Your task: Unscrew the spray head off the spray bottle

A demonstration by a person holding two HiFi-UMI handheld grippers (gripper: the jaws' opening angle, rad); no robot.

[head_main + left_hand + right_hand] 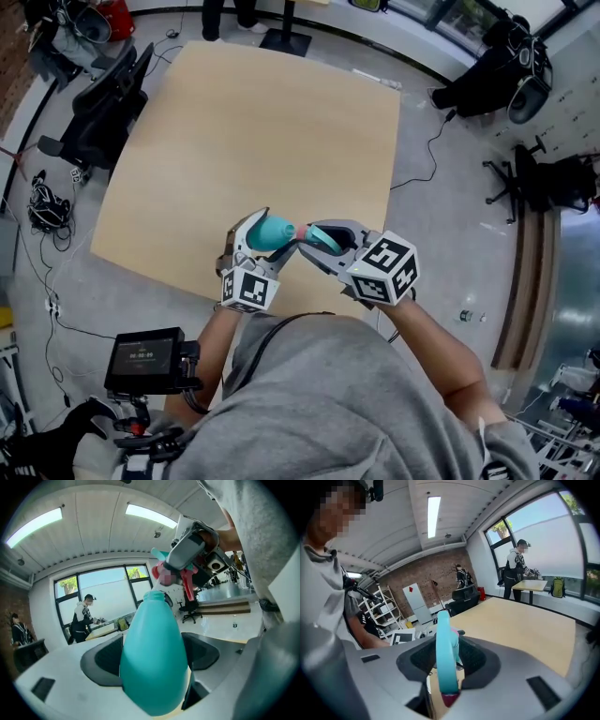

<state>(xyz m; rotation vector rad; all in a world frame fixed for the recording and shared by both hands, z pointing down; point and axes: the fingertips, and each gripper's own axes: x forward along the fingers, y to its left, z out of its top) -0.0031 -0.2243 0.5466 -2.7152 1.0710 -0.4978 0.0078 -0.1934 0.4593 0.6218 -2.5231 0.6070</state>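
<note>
A teal spray bottle (270, 232) (152, 658) is held off the table, with my left gripper (262, 225) (151, 656) shut round its body and its neck pointing to the right. The spray head (324, 240) (445, 663), teal with a pink collar and a red part, sits at the bottle's neck. My right gripper (319, 236) (446, 667) is shut on it. In the left gripper view the spray head (158, 555) hangs just above the neck; whether the two still touch I cannot tell.
The bare wooden table (253, 122) lies beyond both grippers. Black office chairs (103, 112) stand at its left, more dark chairs (502, 61) at the far right, and cables run over the floor. A small screen device (145, 361) is at the lower left.
</note>
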